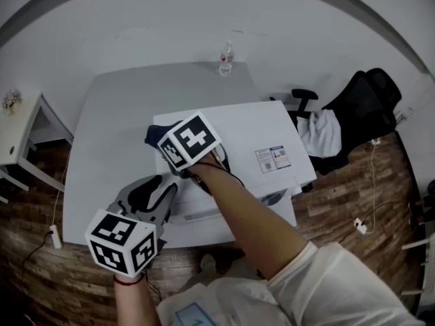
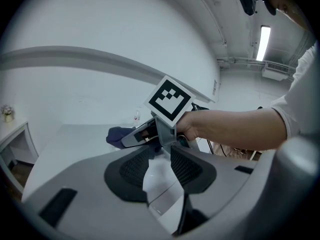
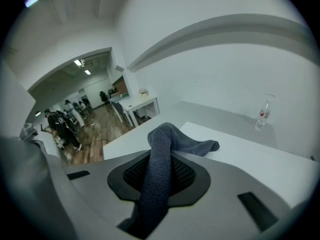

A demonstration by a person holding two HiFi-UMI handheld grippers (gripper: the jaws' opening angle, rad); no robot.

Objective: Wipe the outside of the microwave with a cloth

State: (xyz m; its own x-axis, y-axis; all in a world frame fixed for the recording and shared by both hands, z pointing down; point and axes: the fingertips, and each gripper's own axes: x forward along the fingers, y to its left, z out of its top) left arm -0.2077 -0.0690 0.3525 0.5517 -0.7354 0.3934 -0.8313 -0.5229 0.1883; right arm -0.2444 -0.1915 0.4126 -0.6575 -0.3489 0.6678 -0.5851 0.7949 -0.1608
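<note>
A white microwave (image 1: 265,131) stands on a grey table (image 1: 109,134). At the left rear of its top lies a dark blue cloth (image 1: 156,136). My right gripper (image 1: 165,145) is shut on that cloth; a fold of the cloth (image 3: 160,149) runs up between the pads and drapes onto the microwave top (image 3: 260,154). My left gripper (image 1: 165,194) sits low at the microwave's front left corner. Its jaws stand apart with nothing pressed between the pads, and the white microwave (image 2: 160,184) shows through the gap of the left gripper (image 2: 159,166). Beyond it are the right gripper (image 2: 135,136) and the cloth (image 2: 117,134).
A small water bottle (image 1: 225,58) stands at the table's far edge. A black office chair (image 1: 367,100) with a white garment is on the right, and a white side table (image 1: 13,134) on the left. A power strip (image 1: 56,236) lies on the wooden floor.
</note>
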